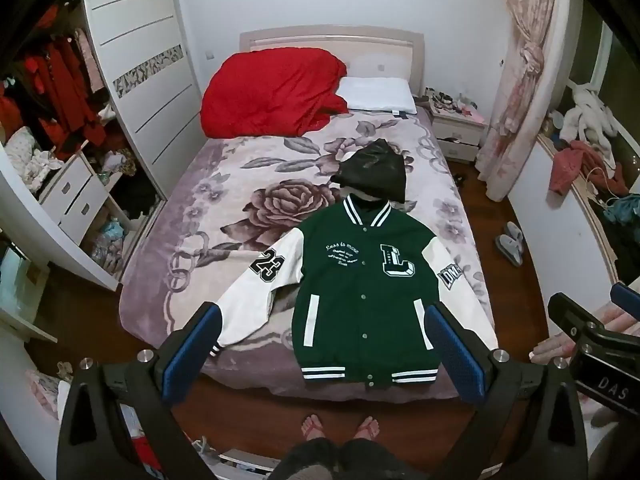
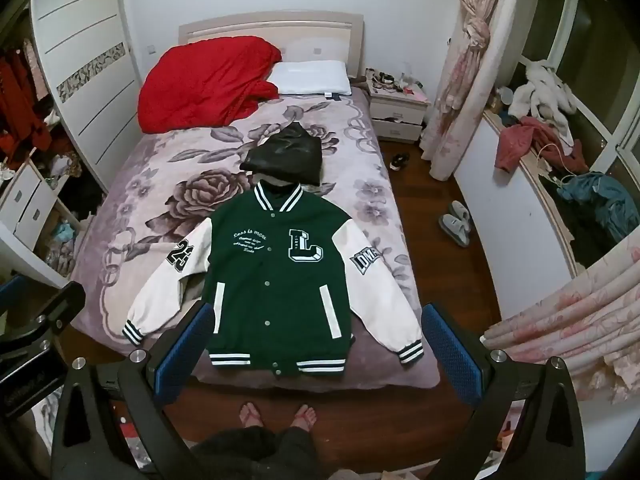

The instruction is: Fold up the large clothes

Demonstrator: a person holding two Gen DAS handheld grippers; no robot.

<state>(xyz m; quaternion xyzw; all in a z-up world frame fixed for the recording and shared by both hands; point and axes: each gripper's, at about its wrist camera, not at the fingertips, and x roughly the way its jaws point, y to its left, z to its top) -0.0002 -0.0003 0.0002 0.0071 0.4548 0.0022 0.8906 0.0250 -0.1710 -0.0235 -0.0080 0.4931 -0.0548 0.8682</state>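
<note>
Jacket green, white sleeves – blanket mauve, floral – quilt red.

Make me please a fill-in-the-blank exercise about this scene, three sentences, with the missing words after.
1. The jacket lies spread on the bed, its body coloured ____.
2. Just beyond the jacket's collar lies a ____ hood.
3. The left gripper and the right gripper both stand ____, holding nothing.

Missing words: green; black; open

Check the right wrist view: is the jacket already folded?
No, the jacket lies flat and buttoned on the bed, both white sleeves spread out to its sides.
</note>
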